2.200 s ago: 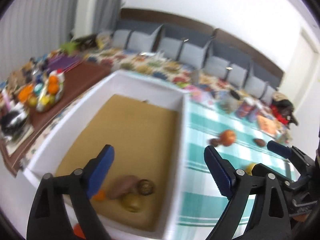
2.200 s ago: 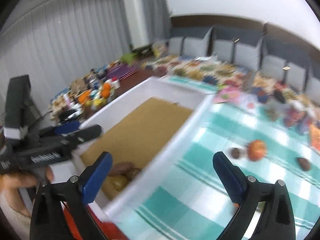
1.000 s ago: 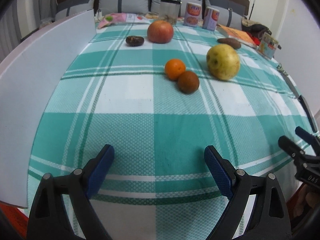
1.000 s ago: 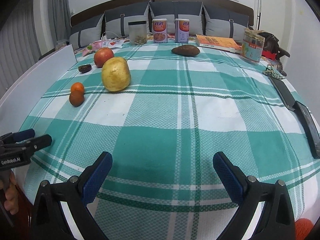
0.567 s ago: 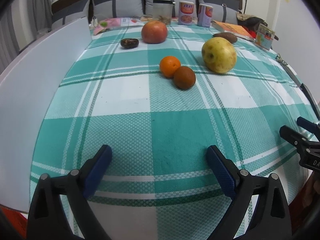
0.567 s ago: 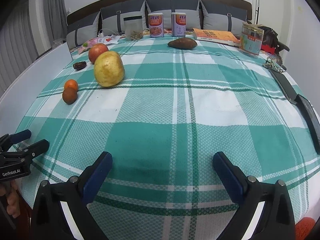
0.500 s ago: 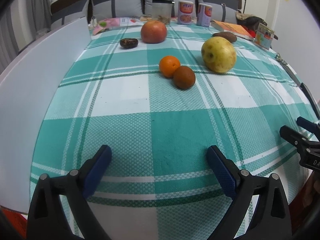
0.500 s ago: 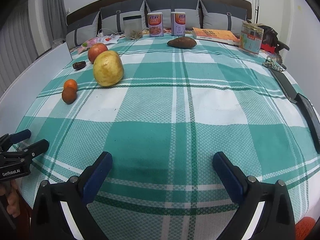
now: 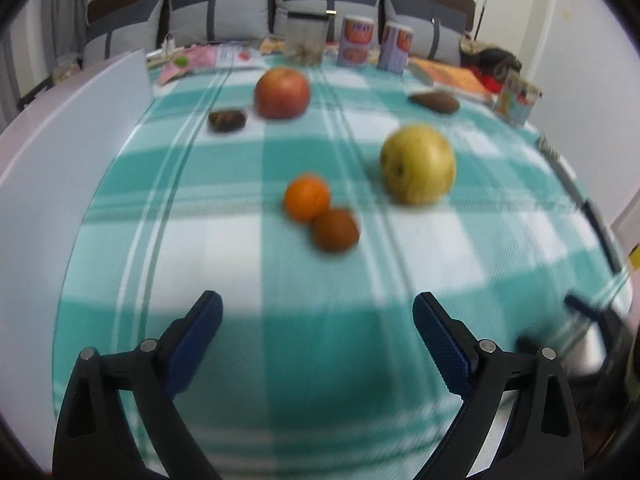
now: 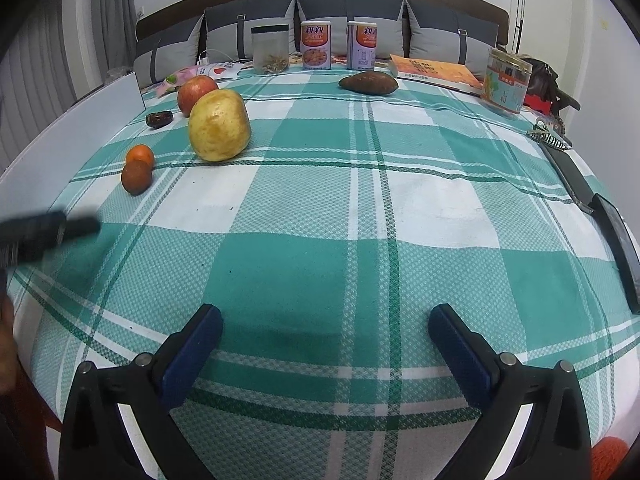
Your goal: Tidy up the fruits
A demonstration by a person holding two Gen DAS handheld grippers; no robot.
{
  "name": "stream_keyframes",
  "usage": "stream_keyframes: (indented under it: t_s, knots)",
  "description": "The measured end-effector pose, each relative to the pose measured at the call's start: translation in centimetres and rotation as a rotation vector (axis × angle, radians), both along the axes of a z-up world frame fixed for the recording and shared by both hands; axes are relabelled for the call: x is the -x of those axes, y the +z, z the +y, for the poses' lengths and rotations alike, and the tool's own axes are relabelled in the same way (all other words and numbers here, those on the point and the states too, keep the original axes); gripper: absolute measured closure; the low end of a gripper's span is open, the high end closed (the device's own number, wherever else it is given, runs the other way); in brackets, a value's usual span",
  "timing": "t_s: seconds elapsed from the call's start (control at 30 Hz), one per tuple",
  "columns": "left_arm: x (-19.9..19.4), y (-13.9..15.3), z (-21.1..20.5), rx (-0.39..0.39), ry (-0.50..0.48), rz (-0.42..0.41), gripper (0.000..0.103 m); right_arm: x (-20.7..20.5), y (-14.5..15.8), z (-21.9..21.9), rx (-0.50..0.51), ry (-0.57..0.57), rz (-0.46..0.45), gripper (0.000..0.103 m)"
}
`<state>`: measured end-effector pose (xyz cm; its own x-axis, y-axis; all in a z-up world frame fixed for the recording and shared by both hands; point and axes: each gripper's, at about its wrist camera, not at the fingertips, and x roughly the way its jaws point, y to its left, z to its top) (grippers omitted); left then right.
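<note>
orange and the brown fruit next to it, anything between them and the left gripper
Nothing visible. The left gripper hangs with its jaws wide open over bare tablecloth, and only cloth lies between it and the orange and the brown fruit. The yellow fruit sits off to the right, out of that line.

Bare cloth (image 10: 320, 216) before orange (image 9: 307, 198)
</note>
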<state>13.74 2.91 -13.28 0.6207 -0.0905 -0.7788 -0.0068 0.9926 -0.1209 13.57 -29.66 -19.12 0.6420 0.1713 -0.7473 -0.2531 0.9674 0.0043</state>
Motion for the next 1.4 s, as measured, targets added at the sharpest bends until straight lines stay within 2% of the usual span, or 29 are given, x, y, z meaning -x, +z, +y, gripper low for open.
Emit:
stream_keyframes:
  t_s: [0.17, 0.27, 0.37, 0.43, 0.47, 0.5, 0.67, 0.87, 1.03, 1.23, 1.27, 1.33, 1.37, 1.4]
  knots:
    - [-4.0, -0.7, -0.2, -0.02, 0.069, 0.027, 0.01, 0.0, 0.0, 0.0, -0.001, 0.004, 0.002, 0.0]
    - [-5.0, -1.9, 0.4, -0.001, 0.098, 0.071, 0.036, 0.0, 0.0, -0.1, -0.002, 0.006, 0.003, 0.0]
    - [-4.8, -2.0, -0.1, -0.028, 0.086, 0.071, 0.037, 0.0, 0.0, -0.1, -0.004, 0.007, 0.003, 0.0]
    - [-4.7, -2.1, -0.3, -0.037, 0.067, 0.069, 0.047, 0.0, 0.0, -0.1, -0.004, 0.005, 0.003, 0.0]
    - [-4.5, -2.0, -0.5, -0.039, 0.051, 0.06, 0.063, -0.1, 0.0, -0.1, -0.004, 0.005, 0.002, 0.0]
    - [-4.3, -2.0, -0.7, -0.04, 0.034, 0.058, 0.072, -0.1, 0.0, -0.1, -0.004, 0.005, 0.002, 0.0]
    - [-3.4, -1.4, -0.7, -0.032, -0.001, 0.071, 0.073, -0.1, 0.0, -0.1, -0.007, 0.006, 0.003, 0.0]
    - [-0.8, -0.2, 1.3, -0.007, -0.036, 0.084, 0.073, -0.1, 0.0, -0.1, -0.011, 0.005, 0.004, 0.0]
    - [1.5, -0.3, 3.7, 0.028, -0.004, 0.11, 0.073, -0.1, 0.0, 0.0, -0.009, 0.005, 0.004, 0.0]
    - [2.6, -1.7, 4.4, 0.025, 0.026, 0.12, 0.072, 0.0, -0.1, -0.1, -0.003, 0.007, -0.007, 0.0]
    - [2.7, -1.7, 4.3, 0.018, 0.025, 0.106, 0.07, 0.1, -0.1, -0.1, -0.004, 0.007, -0.009, 0.0]
    - [2.9, -1.7, 4.2, -0.008, 0.021, 0.096, 0.055, 0.1, -0.1, -0.1, -0.004, 0.011, -0.009, 0.0]
    - [3.0, -1.7, 4.2, -0.016, 0.023, 0.091, 0.041, 0.1, -0.1, -0.2, -0.005, 0.011, -0.005, 0.0]
    - [3.3, -1.5, 4.5, -0.023, 0.037, 0.083, 0.033, 0.1, 0.0, -0.2, -0.005, 0.009, 0.002, 0.0]
